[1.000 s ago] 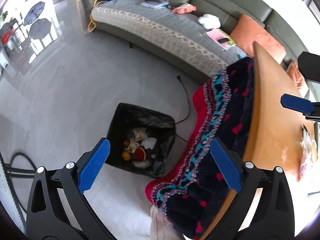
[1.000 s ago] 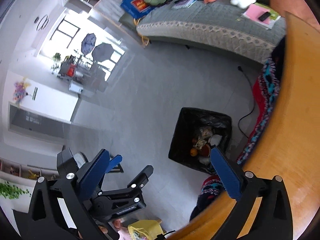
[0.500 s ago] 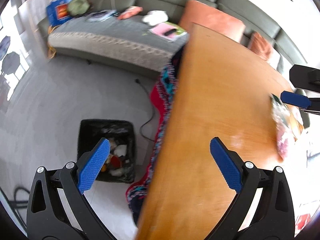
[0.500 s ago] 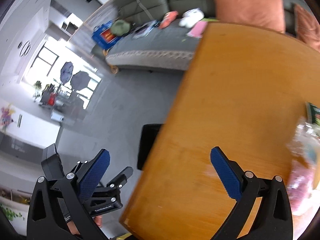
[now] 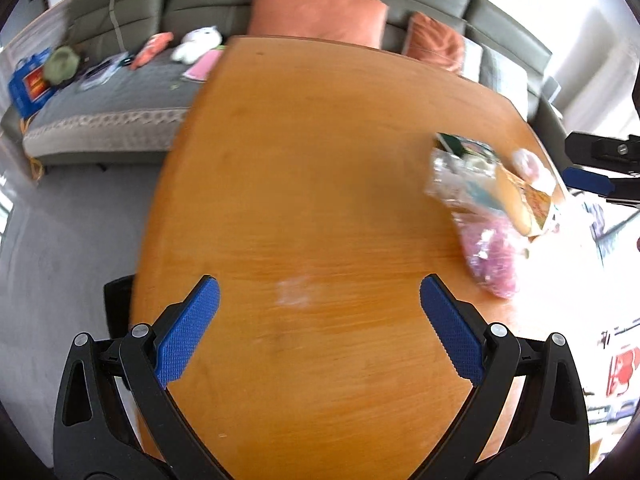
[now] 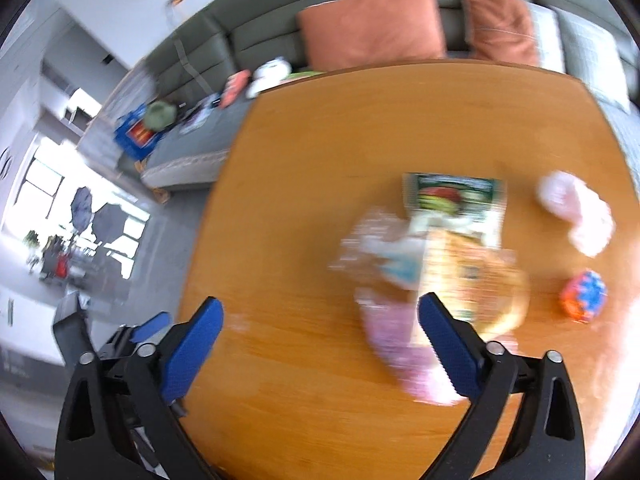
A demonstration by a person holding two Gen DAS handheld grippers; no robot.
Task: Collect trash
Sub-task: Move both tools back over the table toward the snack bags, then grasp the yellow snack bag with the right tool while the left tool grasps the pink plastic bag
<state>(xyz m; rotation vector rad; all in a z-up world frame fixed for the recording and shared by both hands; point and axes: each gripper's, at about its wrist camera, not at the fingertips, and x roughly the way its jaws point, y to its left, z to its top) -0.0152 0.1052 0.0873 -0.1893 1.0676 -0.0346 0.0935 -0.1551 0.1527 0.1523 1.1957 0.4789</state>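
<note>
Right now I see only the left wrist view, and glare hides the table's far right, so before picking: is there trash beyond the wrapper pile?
Observer: Yes. An orange and blue ball sits on the table, apart from the wrapper pile.
Operator: Is the right gripper holding anything?
Observer: No. The right gripper is empty, jaws closing; the pink bag lies by its right finger, ungripped.
Operator: The green thing behind the pile?
Observer: A green packet printed with a red and green picture, lying flat.
</note>
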